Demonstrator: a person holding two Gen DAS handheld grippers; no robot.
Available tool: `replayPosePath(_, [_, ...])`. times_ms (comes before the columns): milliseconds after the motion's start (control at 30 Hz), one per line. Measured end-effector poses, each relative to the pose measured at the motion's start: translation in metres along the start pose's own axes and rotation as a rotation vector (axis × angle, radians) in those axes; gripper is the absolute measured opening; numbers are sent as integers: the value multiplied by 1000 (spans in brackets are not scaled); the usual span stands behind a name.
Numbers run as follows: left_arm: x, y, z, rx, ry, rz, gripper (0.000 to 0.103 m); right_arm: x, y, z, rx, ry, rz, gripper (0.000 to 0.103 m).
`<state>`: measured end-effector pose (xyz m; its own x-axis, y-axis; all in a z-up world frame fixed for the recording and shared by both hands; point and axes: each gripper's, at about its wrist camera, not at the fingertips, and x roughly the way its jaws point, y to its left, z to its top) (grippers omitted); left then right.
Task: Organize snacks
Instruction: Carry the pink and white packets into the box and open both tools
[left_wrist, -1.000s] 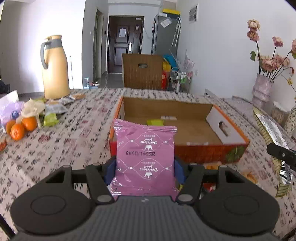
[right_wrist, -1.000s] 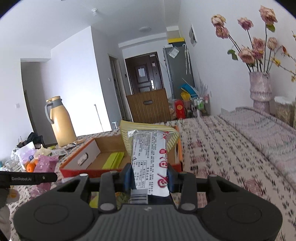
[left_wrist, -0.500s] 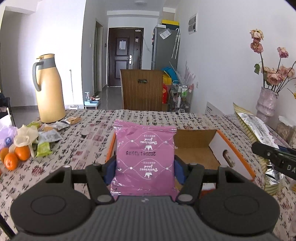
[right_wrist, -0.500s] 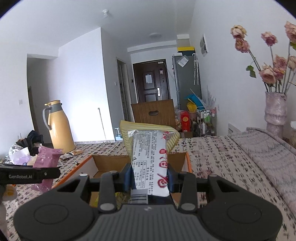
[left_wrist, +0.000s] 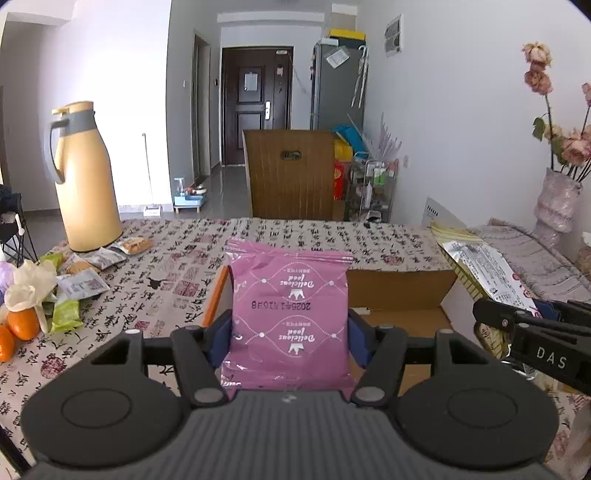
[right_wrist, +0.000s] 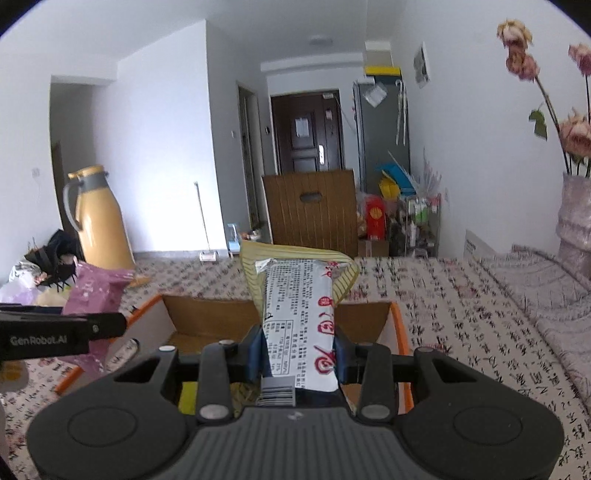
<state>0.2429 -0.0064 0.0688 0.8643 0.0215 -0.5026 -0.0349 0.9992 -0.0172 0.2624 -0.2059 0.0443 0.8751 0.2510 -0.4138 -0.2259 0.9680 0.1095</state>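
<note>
Left hand-held gripper (left_wrist: 288, 332): clamped on pink snack packet (left_wrist: 289, 317), packet upright between blue pads, print upside down. Right hand-held gripper (right_wrist: 297, 350): clamped on white-and-yellow snack packet (right_wrist: 299, 317), standing up between its pads. Both packets held above open cardboard box (left_wrist: 399, 291) with orange rim, near right edge of table (left_wrist: 177, 266). Loose snack packets (left_wrist: 85, 284) and 2 oranges (left_wrist: 22, 323) at left edge, beside yellow thermos jug (left_wrist: 83, 177). Vase of flowers (left_wrist: 556, 199) at far right.
</note>
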Motion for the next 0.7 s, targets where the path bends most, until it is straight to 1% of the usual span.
replayPosePath(167, [21, 1, -8, 3, 42, 29, 63, 24, -12, -9, 16, 61, -27, 37])
replayPosePath(367, [35, 1, -20, 13, 73, 12, 63, 36, -25, -18, 39, 91, -35, 37])
replayPosePath(567, [44, -1, -29, 31, 101, -1, 63, 44, -25, -24, 33, 123, -30, 39])
replayPosePath(633, [44, -1, -29, 28, 99, -8, 64, 45, -27, -24, 38, 124, -33, 46])
replayPosePath(700, [40, 0, -28, 22, 83, -9, 71, 42, -27, -23, 41, 116, -40, 59])
